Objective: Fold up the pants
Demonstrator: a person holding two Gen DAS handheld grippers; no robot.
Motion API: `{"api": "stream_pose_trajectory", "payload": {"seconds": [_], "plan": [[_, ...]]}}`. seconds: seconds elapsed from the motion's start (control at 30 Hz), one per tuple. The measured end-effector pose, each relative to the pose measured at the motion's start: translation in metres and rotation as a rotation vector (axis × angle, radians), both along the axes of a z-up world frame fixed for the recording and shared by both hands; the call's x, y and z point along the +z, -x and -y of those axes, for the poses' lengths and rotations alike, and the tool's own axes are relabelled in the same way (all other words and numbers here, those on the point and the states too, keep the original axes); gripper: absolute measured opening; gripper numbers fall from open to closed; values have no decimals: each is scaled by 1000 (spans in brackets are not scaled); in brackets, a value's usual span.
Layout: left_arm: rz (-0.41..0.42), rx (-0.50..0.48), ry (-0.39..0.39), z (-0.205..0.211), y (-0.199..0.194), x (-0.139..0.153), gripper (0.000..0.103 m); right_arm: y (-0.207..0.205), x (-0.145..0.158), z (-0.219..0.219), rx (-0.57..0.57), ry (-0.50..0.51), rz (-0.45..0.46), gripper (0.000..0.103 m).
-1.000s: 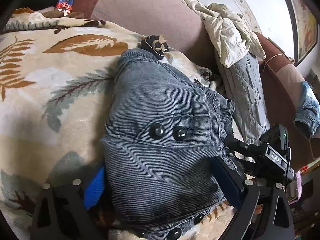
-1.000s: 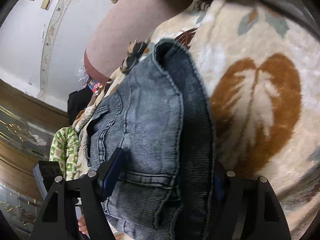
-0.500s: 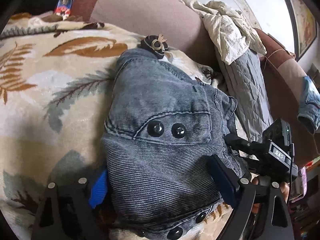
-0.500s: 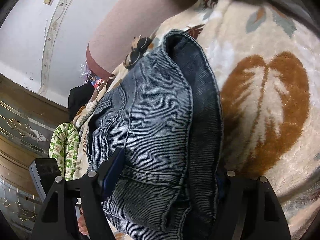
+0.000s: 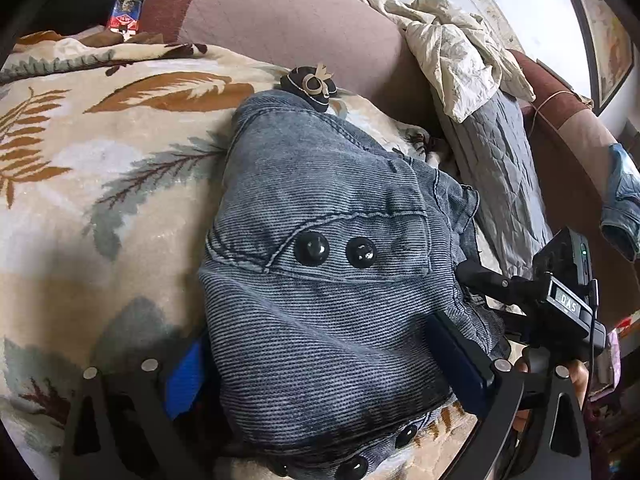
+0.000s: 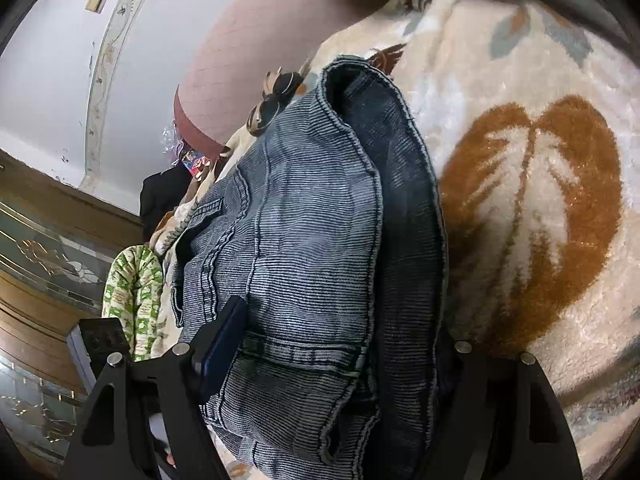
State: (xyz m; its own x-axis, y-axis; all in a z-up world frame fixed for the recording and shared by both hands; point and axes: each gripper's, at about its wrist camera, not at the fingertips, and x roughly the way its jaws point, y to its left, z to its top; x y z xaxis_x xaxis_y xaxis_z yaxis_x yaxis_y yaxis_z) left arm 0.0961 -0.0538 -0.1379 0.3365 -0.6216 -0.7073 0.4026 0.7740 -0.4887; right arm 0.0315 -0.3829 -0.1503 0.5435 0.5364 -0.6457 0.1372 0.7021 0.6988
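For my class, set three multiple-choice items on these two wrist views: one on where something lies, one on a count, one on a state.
1. Where does the small black hair clip lie?
A. On the blanket at the far end of the pants
B. On the grey quilted cushion
C. On the cream cloth

2. How many black buttons sit side by side below the pocket seam in the middle of the pants?
A. One
B. Two
C. Four

3. How do the pants lie?
A. Spread out flat at full length
B. Hanging off the sofa back
C. Folded into a thick bundle on the leaf-patterned blanket

Answers:
1 A: the clip rests just beyond the pants' far edge, before the sofa back.
2 B: two round buttons show together there.
3 C: the right wrist view shows stacked layers.
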Motion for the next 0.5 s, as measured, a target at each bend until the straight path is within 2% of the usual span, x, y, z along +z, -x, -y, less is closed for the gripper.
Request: {"api": "stream_pose_trajectory", "payload": {"seconds": [0.2, 0.37, 0.4, 0.43, 0.5], "plan": [[24, -7, 4, -1, 1, 5, 84, 1, 7, -4, -4, 34, 9, 63], [72, -12, -8, 0, 4, 13, 64, 2, 14, -9, 0, 79, 19, 44], [85, -8, -12, 0, 5, 16, 61, 2, 15, -10, 0, 91, 22, 42], [103, -1, -19, -1, 6, 19, 53, 2, 18, -12, 1, 105, 28, 40], [133, -3, -28, -2, 7, 26, 48, 3, 24, -17, -1, 132, 47, 37]]}}
